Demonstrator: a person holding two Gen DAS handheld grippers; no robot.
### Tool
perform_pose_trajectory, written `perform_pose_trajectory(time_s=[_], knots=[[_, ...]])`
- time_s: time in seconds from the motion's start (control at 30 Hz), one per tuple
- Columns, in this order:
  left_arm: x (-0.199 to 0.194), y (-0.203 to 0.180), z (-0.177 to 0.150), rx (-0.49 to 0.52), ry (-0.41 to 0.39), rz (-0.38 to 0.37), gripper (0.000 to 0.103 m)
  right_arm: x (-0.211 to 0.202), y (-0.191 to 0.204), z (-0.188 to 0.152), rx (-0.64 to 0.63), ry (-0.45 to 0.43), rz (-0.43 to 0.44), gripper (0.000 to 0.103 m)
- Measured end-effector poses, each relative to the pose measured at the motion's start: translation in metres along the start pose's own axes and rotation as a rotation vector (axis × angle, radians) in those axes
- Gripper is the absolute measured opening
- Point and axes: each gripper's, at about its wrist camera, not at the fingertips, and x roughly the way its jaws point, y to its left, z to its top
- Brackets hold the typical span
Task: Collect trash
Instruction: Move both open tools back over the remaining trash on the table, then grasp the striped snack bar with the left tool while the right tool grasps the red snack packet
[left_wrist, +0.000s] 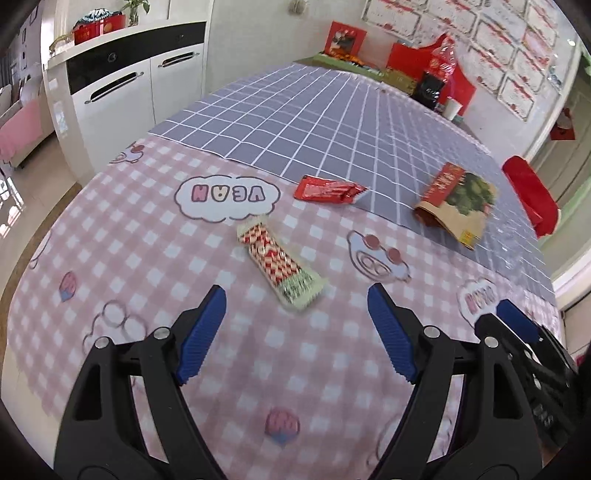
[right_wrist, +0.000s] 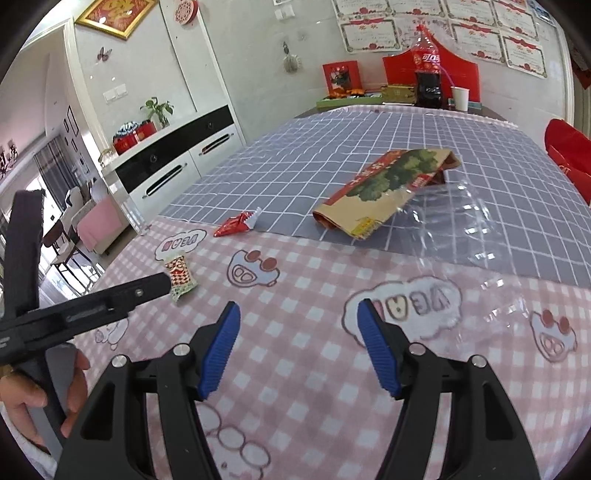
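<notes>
Left wrist: left gripper (left_wrist: 296, 295), jaws wide and empty, checkered snack wrapper (left_wrist: 281, 260) flat just ahead between them, likely light, crinkly, best pinched across its width; right wrist: right gripper (right_wrist: 297, 308) spread empty, wrapper far left.

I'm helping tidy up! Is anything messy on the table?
Yes. Three bits of litter lie loose on the cloth: a checkered wrapper nearest the left tongs, a torn red wrapper, and a flattened paper bag lying askew.
</notes>
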Motion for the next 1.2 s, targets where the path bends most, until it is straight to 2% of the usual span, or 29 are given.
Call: perform_pose_trajectory(time_s=[0.17, 0.27, 0.3, 0.4, 0.5, 0.53, 0.7, 0.87, 0.97, 1.2], knots=[[0.022, -0.001, 0.011, 0.007, 0.032, 0.038, 0.077, 0.018, 0.007, 0.015, -0.034, 0.016, 0.003, 0.065], [0.032, -0.004, 0.016, 0.029, 0.053, 0.058, 0.068, 0.027, 0.014, 0.024, -0.058, 0.021, 0.000, 0.065], [0.036, -0.004, 0.016, 0.034, 0.064, 0.055, 0.061, 0.029, 0.016, 0.026, -0.064, 0.023, 0.001, 0.065], [0.038, -0.005, 0.017, 0.052, 0.056, 0.054, 0.057, 0.036, 0.020, 0.033, -0.081, 0.024, 0.012, 0.065], [0.040, -0.008, 0.016, 0.094, 0.041, 0.092, 0.039, 0.043, 0.025, 0.039, -0.107, 0.025, 0.002, 0.065], [0.040, -0.008, 0.017, 0.099, 0.037, 0.091, 0.037, 0.045, 0.027, 0.040, -0.113, 0.027, 0.002, 0.065], [0.040, -0.005, 0.016, 0.116, 0.027, 0.081, 0.028, 0.053, 0.035, 0.044, -0.130, 0.032, 0.004, 0.065], [0.039, -0.004, 0.016, 0.118, 0.017, 0.063, 0.023, 0.061, 0.040, 0.045, -0.139, 0.042, 0.008, 0.065], [0.036, -0.003, 0.017, 0.116, -0.003, 0.054, 0.012, 0.063, 0.042, 0.045, -0.140, 0.048, 0.006, 0.065], [0.032, 0.015, 0.021, 0.050, -0.005, -0.045, 0.007, 0.069, 0.044, 0.047, -0.141, 0.053, 0.005, 0.065]])
